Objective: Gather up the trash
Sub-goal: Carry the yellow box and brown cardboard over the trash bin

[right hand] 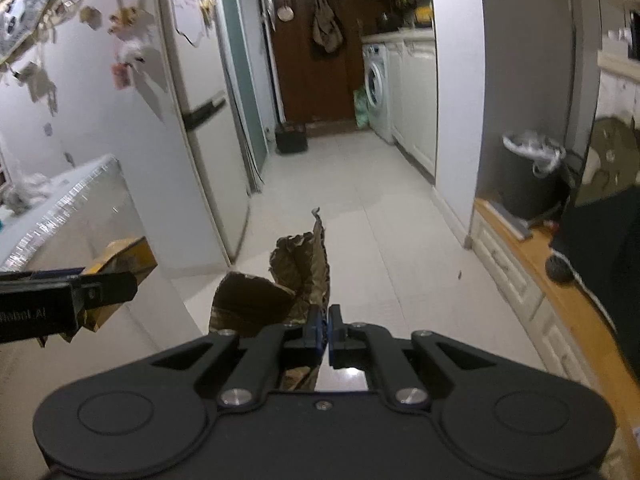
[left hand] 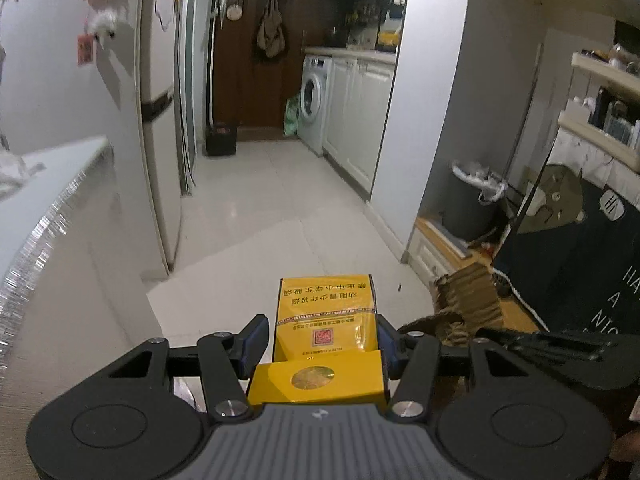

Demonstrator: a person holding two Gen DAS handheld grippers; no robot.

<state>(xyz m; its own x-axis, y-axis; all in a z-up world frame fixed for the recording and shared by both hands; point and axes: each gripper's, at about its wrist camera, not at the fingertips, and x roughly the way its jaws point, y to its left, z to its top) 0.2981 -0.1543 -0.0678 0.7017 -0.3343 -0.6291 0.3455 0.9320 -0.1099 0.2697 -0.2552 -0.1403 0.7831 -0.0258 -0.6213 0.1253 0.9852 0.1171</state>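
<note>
White tiled floor (left hand: pixel 256 200) in a narrow kitchen hallway, both views looking down its length, dim light.

Closest up, the left gripper (left hand: pixel 320 344) is clamped on a yellow cigarette pack (left hand: pixel 326 320), one blue pad on each side of it, the lid end flipped open toward the camera and the printed face pointing up. In the right view the same pack (right hand: pixel 128 256) shows at the left edge, held out in the air beside a white counter (right hand: pixel 80 184).

The right gripper (right hand: pixel 325 330) has its jaws pinched together on a torn piece of brown cardboard (right hand: pixel 280 280), which sticks up and forward past the fingertips, crumpled and ragged at the top. From the left camera that cardboard (left hand: pixel 468 300) hangs just right of the pack, not touching it.

Further out on the right there's a dark trash bin (left hand: pixel 472 204) with a white bag liner, sitting in a nook on a wooden ledge. A tall fridge (left hand: pixel 160 120) stands on the left. Way back: a washing machine (left hand: pixel 314 96) under white cabinets, a brown door (left hand: pixel 256 60) with a bag hanging on it, and a small black box (left hand: pixel 221 139) on the floor.
</note>
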